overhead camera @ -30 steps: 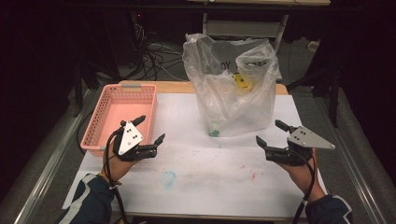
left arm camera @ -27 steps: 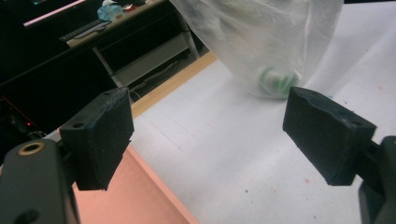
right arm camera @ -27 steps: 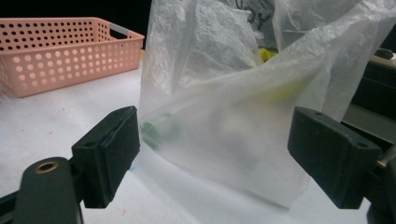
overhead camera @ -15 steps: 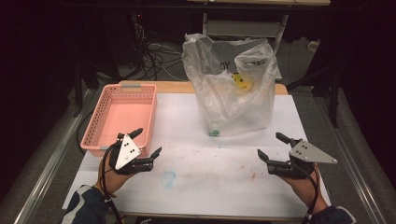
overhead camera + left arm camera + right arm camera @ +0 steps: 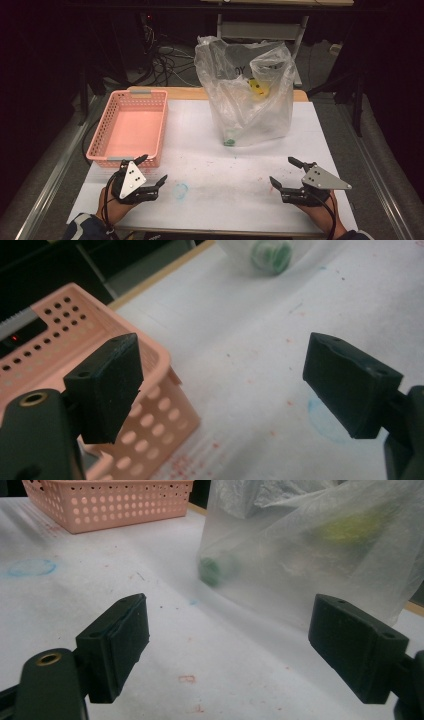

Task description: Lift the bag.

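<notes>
High view: clear plastic bag [image 5: 250,95] at the worktop's [image 5: 225,200] far edge holds yellow and green items; its print is unreadable. Pink basket [image 5: 130,125] sits empty. Left gripper [image 5: 151,172] and right gripper [image 5: 282,172] are both spread.

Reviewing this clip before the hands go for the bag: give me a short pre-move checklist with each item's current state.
1. Left gripper open and holding nothing: ok, its jaws stand wide apart.
2. Right gripper open and holding nothing: ok, its jaws are also wide apart.
3. Plastic bag standing upright on the table: ok.
4. Bag contents identified: cannot tell; a green item and a yellow item show blurred through the plastic.
5. Pink basket free to take things: ok, nothing lies in it.
6. Path from both grippers to the bag: ok, bare table between them.
</notes>
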`<state>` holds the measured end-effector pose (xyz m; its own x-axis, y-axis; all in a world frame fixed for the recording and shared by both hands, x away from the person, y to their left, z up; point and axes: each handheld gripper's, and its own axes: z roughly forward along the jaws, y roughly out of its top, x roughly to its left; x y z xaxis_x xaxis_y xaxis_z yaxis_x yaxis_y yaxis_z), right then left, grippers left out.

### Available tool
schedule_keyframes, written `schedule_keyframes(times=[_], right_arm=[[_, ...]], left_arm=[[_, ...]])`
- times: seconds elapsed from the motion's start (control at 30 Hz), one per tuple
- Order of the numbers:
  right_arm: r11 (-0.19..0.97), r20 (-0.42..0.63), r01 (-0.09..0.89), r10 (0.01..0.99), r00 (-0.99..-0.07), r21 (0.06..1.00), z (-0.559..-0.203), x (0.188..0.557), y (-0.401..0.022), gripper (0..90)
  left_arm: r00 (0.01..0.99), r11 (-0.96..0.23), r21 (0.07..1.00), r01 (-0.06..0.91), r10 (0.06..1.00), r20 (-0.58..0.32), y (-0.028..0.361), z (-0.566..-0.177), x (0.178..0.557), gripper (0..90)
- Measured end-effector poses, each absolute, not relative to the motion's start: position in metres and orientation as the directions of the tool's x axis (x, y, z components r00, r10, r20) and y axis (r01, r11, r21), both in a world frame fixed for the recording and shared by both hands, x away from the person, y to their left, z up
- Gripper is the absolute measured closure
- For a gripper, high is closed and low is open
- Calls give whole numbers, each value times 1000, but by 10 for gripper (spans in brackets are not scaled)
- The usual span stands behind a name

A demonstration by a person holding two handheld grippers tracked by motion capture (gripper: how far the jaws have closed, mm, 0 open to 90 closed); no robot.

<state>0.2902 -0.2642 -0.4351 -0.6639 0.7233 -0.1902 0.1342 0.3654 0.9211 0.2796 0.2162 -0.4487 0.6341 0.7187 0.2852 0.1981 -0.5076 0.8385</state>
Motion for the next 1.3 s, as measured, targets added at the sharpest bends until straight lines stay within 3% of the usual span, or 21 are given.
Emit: schedule_keyframes(times=[1.3], right_arm=[[392, -212, 122, 705, -677, 912, -436, 286, -259, 171]], left_arm=[[651, -513, 832, 211, 708, 271, 217, -453, 284, 160]])
